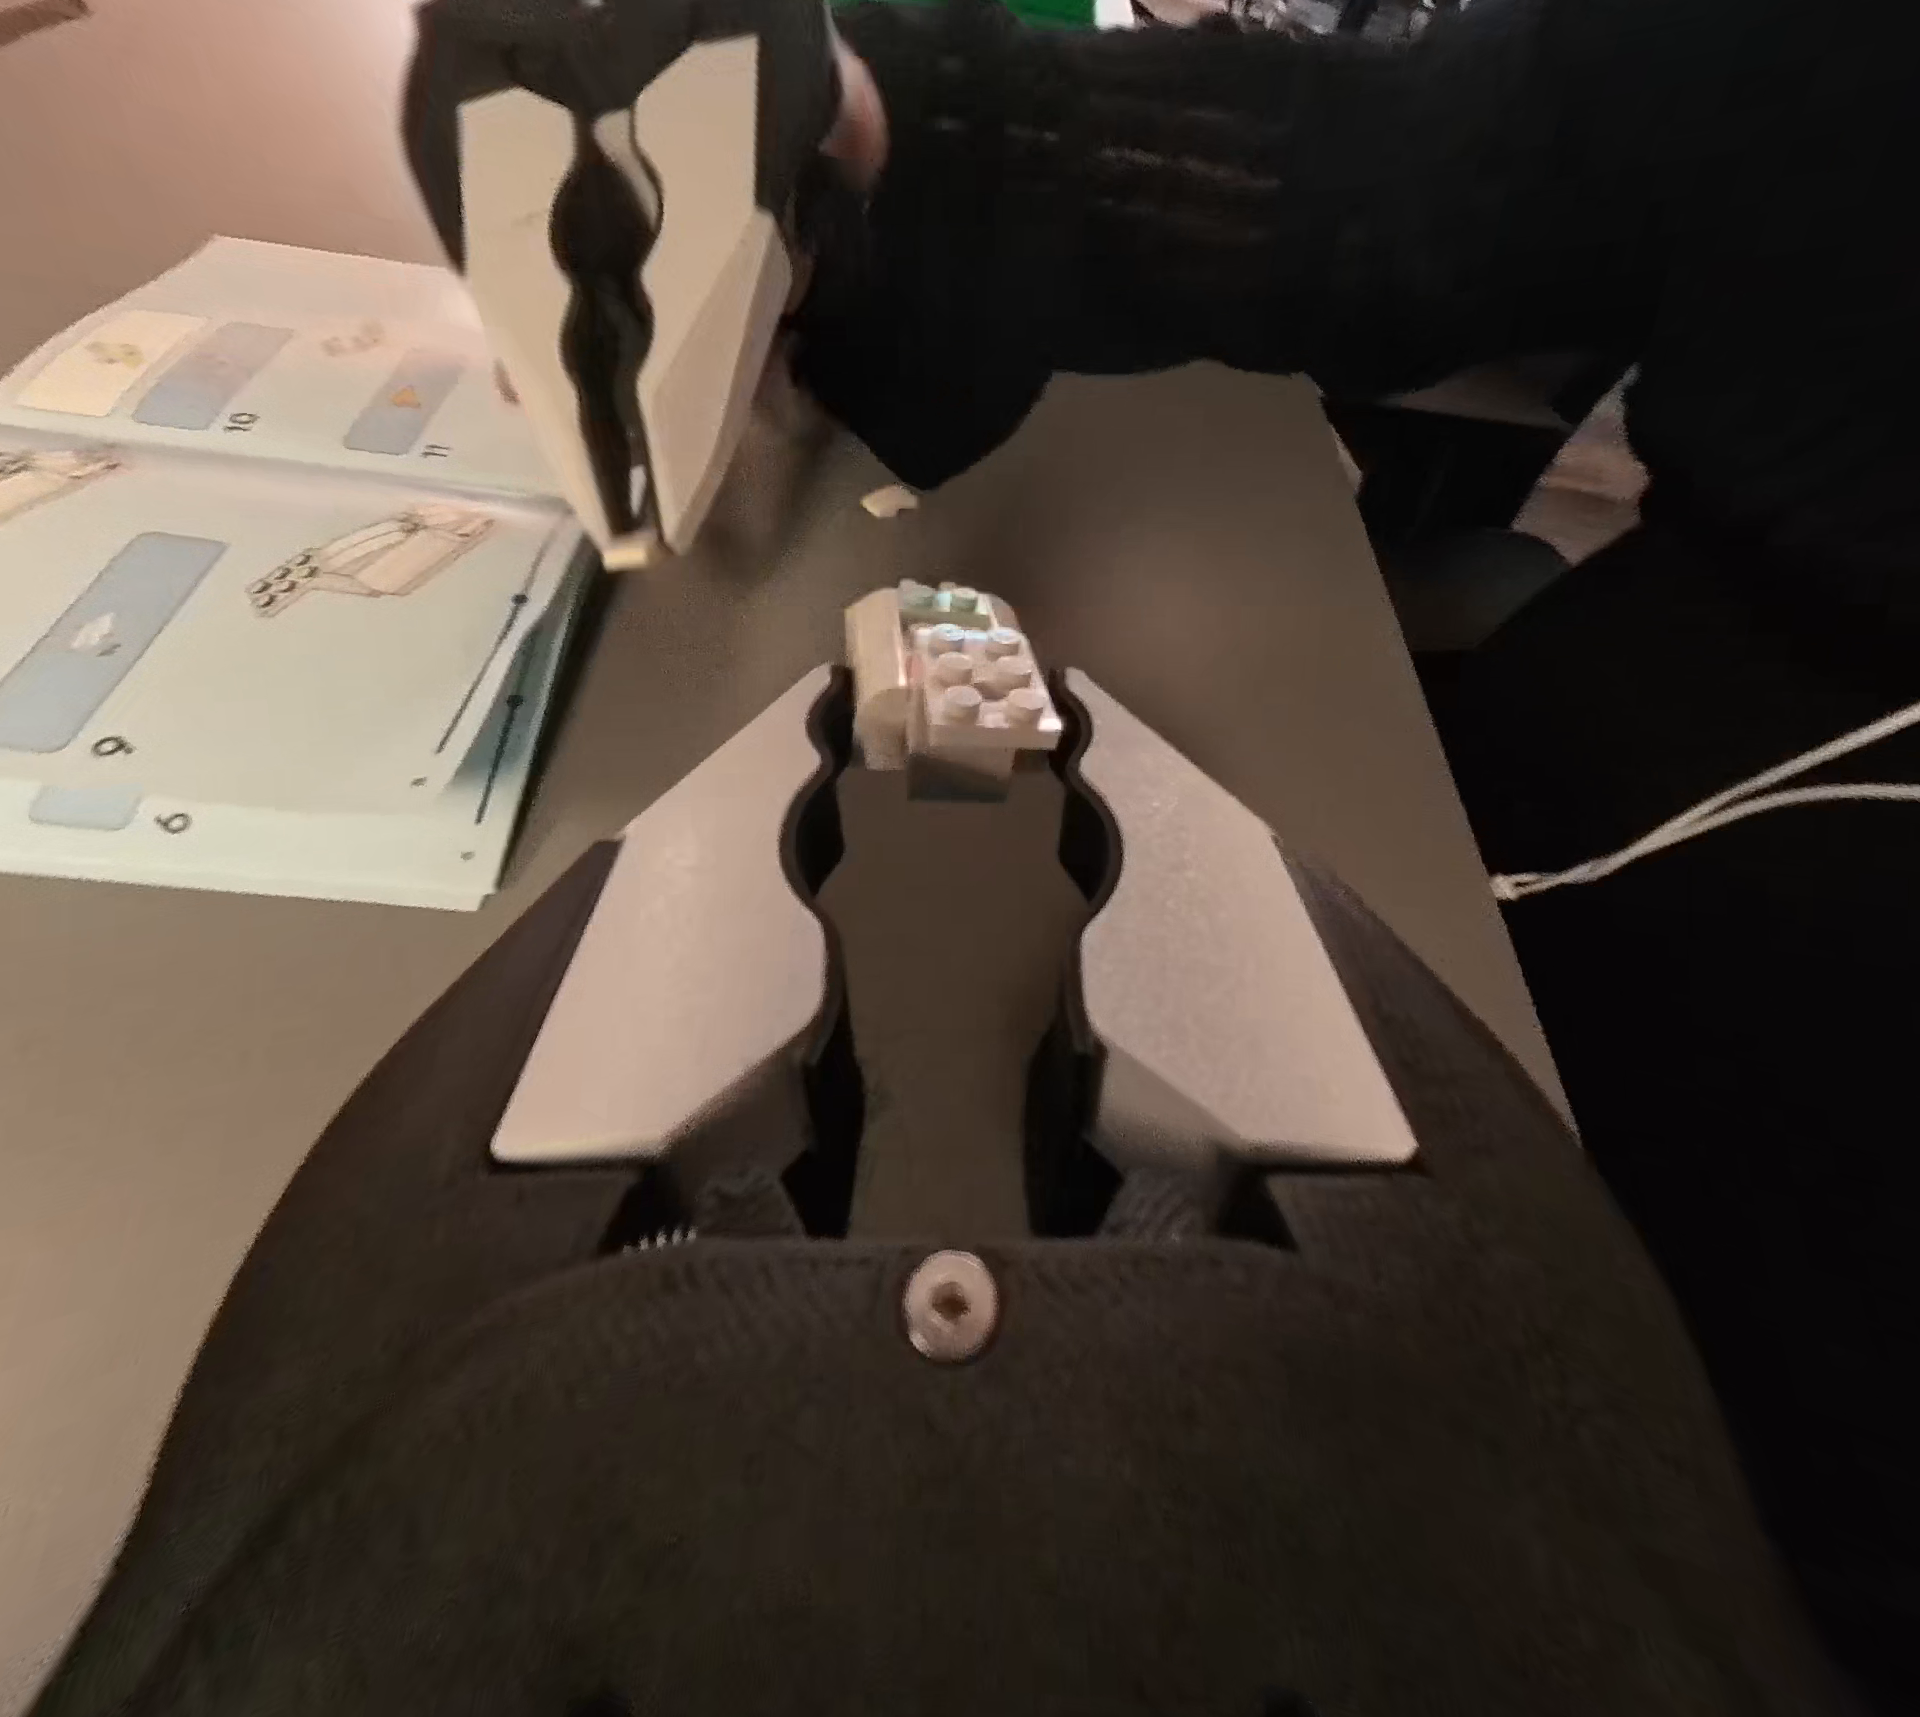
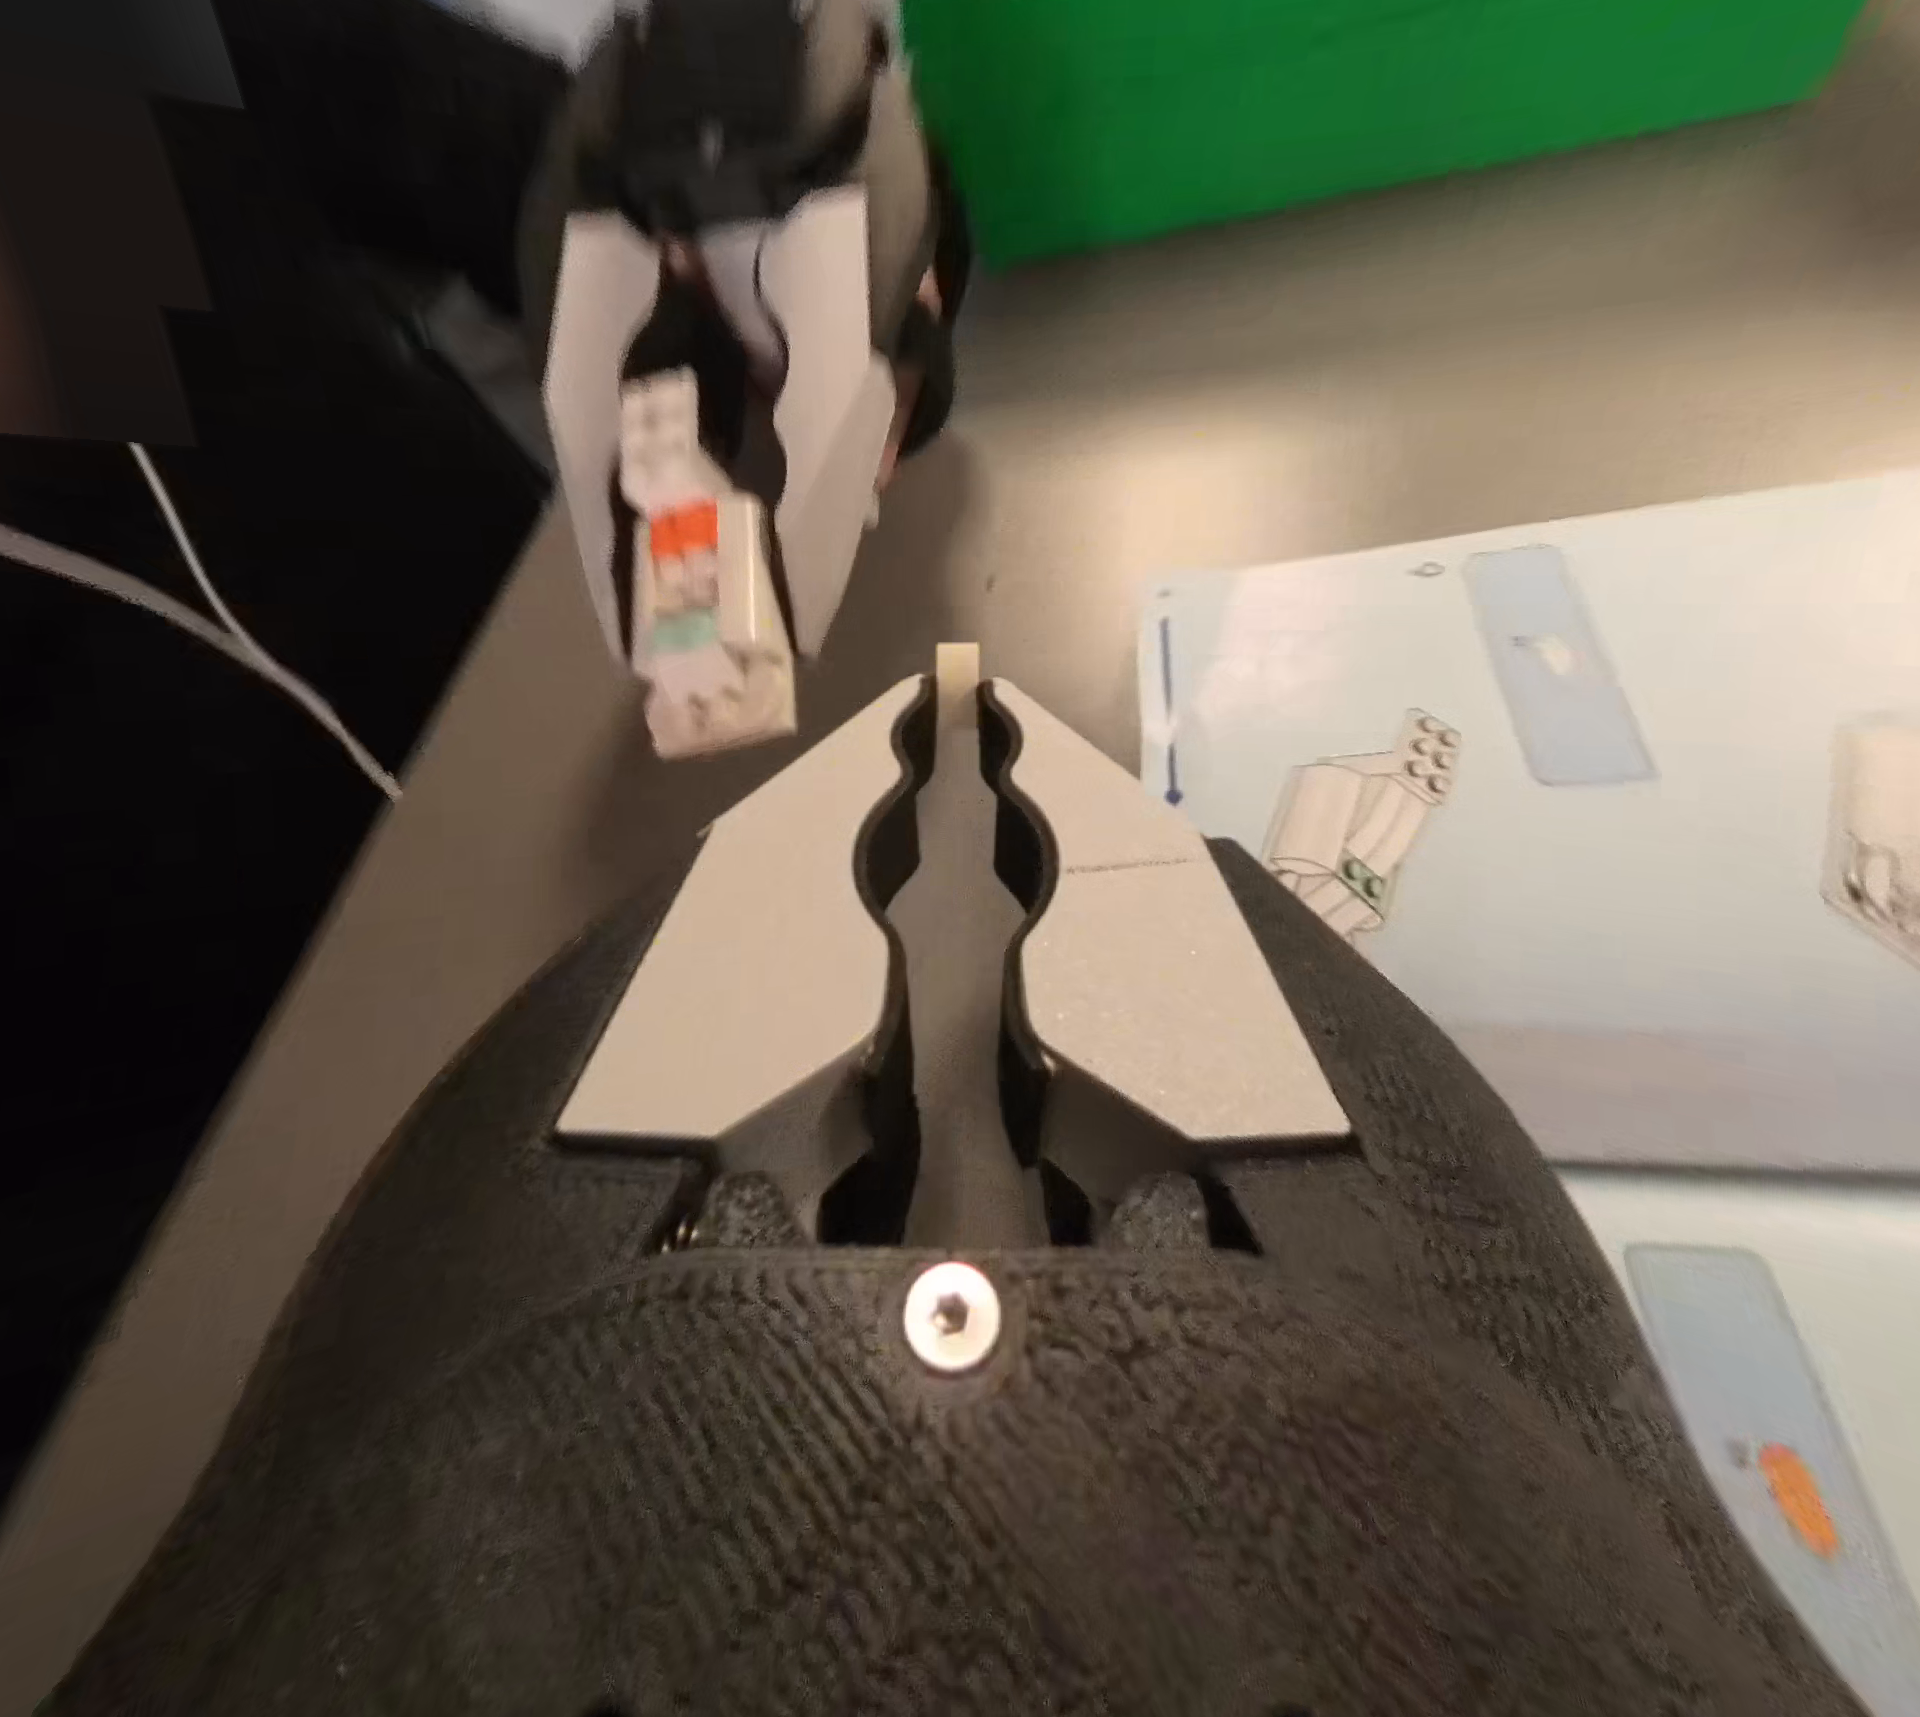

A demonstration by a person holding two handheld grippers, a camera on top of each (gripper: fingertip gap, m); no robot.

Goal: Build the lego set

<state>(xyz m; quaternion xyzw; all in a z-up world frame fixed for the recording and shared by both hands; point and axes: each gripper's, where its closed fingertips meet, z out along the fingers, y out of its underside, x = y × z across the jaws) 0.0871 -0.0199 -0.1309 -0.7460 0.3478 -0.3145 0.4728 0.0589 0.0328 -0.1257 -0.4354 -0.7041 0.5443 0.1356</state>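
I am holding the partly built pale grey lego assembly between the tips of my left gripper; its 2 fingers are clamping the studded block from both sides, above the grey-brown table top. From the right wrist view the same assembly is showing an orange and a pale green patch on one face, though blur is hiding the detail. My right gripper is pinching a small cream lego piece at its very tips, jaws nearly together around it. In the left view this gripper is pointing down beside the open white instruction booklet, which is lying flat on the table. 1 small loose cream piece is lying on the table just beyond the assembly. A green box is standing behind.
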